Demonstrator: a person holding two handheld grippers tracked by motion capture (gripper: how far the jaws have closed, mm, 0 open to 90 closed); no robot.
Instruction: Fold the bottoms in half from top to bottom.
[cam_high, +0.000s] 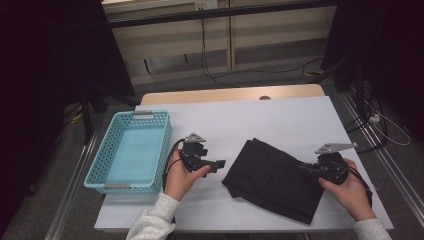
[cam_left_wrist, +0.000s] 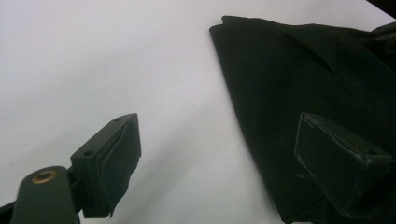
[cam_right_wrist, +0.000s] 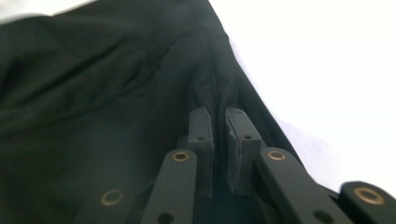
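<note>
A: Where is the cloth (cam_high: 275, 180)?
B: Folded, black, on the white worktop (cam_high: 250, 120), right of centre, well apart from the blue basket (cam_high: 131, 151) at the left edge.

A: And the right hand-held gripper (cam_high: 306, 167)?
B: At the cloth's right edge. In the right gripper view its pads (cam_right_wrist: 201, 130) stand nearly together over a raised fold; I can't tell whether fabric is pinched.

A: The left hand-held gripper (cam_high: 220, 164)?
B: Released, jaws wide, nothing between them, just beside the cloth's left edge, pointing toward it.
</note>
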